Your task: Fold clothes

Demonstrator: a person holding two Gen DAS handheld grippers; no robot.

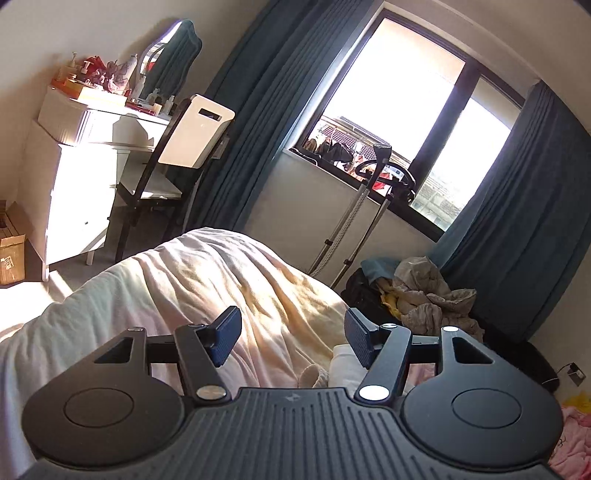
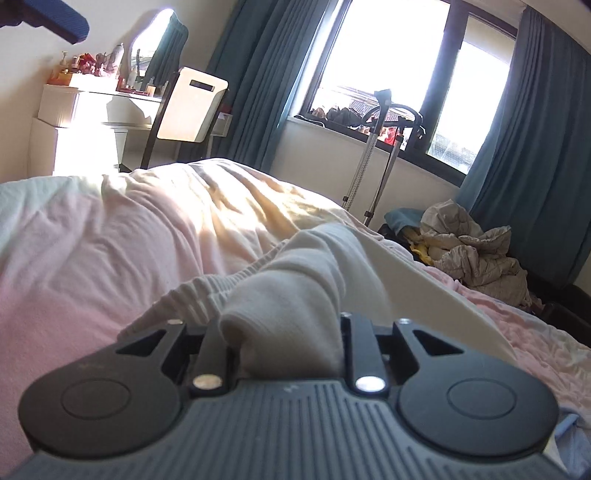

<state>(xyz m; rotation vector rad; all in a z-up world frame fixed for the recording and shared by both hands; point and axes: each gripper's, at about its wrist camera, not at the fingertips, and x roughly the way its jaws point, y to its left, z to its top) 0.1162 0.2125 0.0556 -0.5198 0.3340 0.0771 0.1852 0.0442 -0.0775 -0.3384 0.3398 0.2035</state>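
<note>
A white ribbed garment lies on the pale pink bedcover. It is bunched between the arms of my right gripper, whose fingertips are hidden under the cloth. A flat white fold of it runs to the right. My left gripper is open and empty above the bedcover; part of the white garment shows just below its right finger. A blue pad of the left gripper shows at the top left of the right wrist view.
A pile of crumpled clothes lies on the floor right of the bed, below the teal curtain. A white dresser and a chair stand at the far left. A metal stand leans under the window. Pink cloth lies at lower right.
</note>
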